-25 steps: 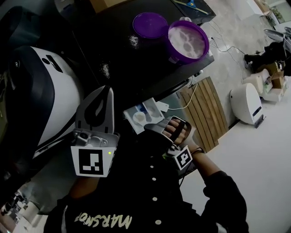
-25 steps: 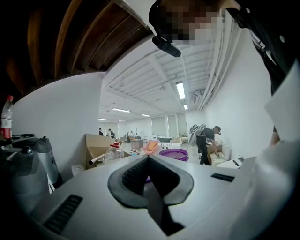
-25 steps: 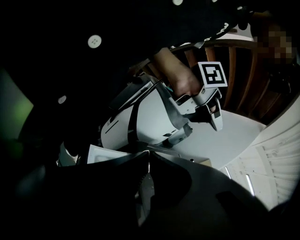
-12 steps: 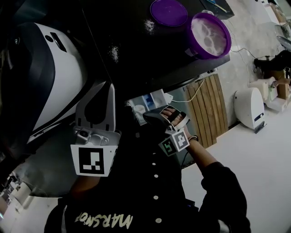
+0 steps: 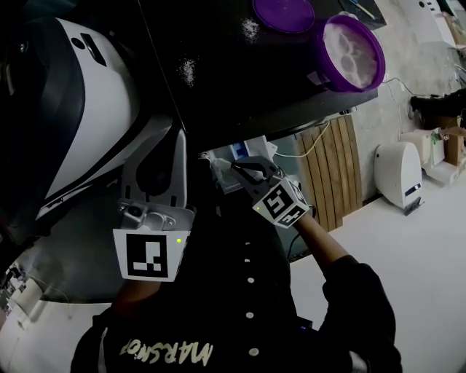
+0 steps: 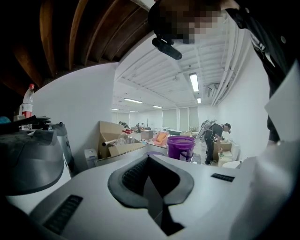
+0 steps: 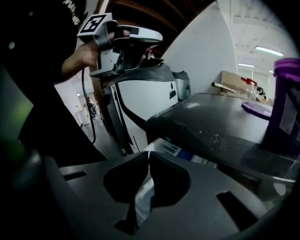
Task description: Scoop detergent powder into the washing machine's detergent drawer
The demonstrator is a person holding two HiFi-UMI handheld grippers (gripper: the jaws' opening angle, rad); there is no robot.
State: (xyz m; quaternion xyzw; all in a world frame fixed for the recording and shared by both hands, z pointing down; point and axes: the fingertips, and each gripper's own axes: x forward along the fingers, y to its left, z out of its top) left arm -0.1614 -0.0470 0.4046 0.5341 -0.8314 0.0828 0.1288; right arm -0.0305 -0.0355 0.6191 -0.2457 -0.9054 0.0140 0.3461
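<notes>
Right gripper [image 5: 238, 168] has rolled and dropped to the drawer [image 5: 222, 166] at 6 o'clock under the bench [image 5: 218, 73]. Its jaws are closed and empty, like the left gripper [image 5: 178, 142]. Tub [image 5: 349, 55] sits at 1 o'clock. Its powder is likely light, loose and easy to spill, so grip the stiff rim.

The tub [image 5: 322, 51] is glossy plastic, the machine top [image 5: 218, 80] smooth, the slats [image 5: 331, 171] wood.

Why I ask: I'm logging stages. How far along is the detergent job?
Done: the lid lies off the purple tub, powder showing, and the drawer stands pulled out. In hand: the right gripper, jaws together and empty, points at the drawer; the left gripper is shut and empty too. Left: neither holds a scoop, and whether powder is in the drawer cannot be told.
</notes>
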